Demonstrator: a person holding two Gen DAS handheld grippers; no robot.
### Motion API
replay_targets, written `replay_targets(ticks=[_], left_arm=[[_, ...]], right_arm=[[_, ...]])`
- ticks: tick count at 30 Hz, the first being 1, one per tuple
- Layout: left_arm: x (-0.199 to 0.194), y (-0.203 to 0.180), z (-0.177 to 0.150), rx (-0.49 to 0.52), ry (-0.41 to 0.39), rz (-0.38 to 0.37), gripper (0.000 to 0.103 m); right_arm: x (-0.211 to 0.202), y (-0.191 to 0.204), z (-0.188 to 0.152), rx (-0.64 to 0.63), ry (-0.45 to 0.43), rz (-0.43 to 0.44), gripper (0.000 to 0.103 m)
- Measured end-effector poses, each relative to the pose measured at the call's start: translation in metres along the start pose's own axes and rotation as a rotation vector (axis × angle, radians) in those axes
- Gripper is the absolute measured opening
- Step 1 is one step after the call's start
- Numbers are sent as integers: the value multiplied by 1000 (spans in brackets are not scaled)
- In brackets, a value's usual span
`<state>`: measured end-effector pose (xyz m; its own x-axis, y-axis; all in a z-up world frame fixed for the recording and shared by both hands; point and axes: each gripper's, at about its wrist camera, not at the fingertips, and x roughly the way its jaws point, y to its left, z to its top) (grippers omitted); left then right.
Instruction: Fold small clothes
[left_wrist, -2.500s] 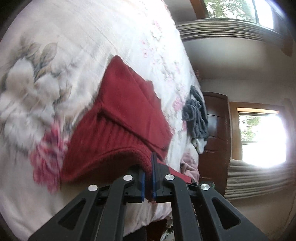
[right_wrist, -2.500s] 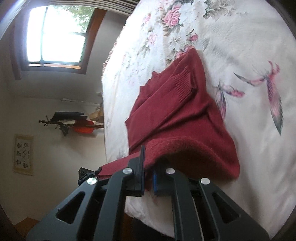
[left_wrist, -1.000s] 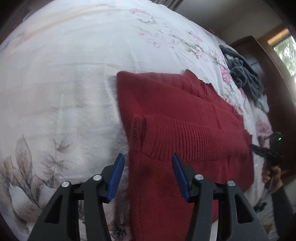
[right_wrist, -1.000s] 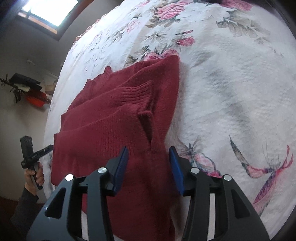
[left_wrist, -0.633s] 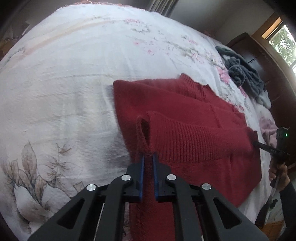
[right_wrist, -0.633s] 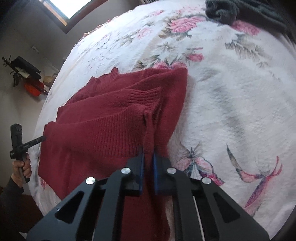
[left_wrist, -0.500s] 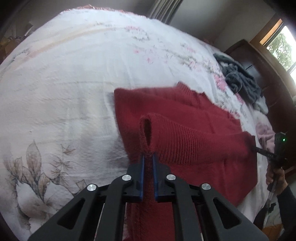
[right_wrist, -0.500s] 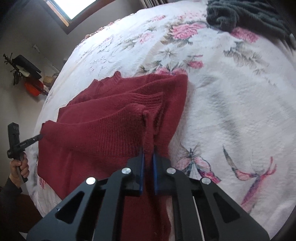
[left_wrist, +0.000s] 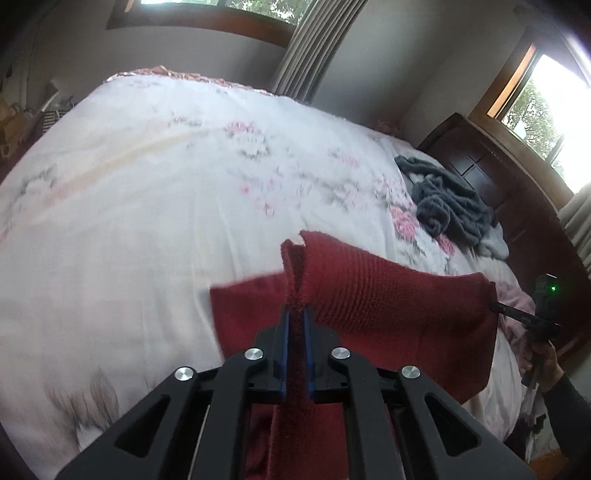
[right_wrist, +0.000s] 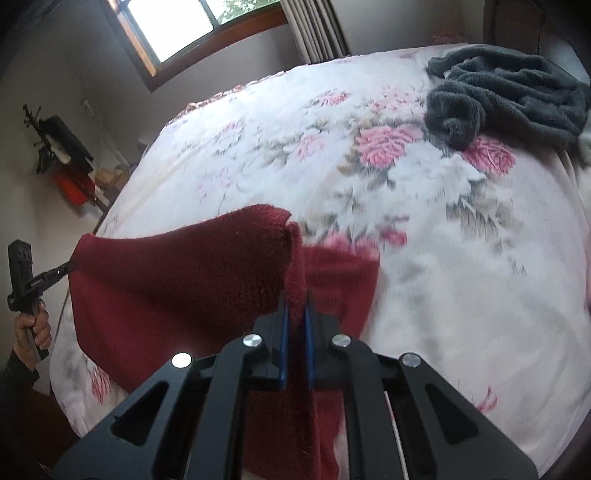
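Holding my left tool (left_wrist: 295, 325) and right tool (right_wrist: 294, 325) level, both pinching red sweater (left_wrist: 388, 299) by opposite ends, stretched btwn them above floral bed (left_wrist: 147, 206); grey garment (right_wrist: 498, 92) well apart.

Open floral bedspread (left_wrist: 155, 206) lies ahead; only the grey garment heap (right_wrist: 495, 99) blocks the far right corner.

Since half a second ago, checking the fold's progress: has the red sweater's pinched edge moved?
Yes. The red sweater edge has lifted off the floral bedspread, pulled up toward the cameras.
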<state>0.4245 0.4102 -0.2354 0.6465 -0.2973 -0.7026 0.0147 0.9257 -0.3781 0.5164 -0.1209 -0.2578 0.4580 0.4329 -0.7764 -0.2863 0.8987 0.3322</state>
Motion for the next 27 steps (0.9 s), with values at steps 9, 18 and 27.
replay_targets(ticks=[9, 18, 27], left_arm=[[94, 34, 43, -68, 116, 64, 6], [128, 64, 50, -176, 130, 47, 6], [180, 87, 44, -194, 252, 123, 6]], right_arm=[[80, -30, 56, 137, 101, -13, 6], [121, -48, 70, 196, 143, -49, 5], [152, -53, 75, 197, 194, -90, 5]])
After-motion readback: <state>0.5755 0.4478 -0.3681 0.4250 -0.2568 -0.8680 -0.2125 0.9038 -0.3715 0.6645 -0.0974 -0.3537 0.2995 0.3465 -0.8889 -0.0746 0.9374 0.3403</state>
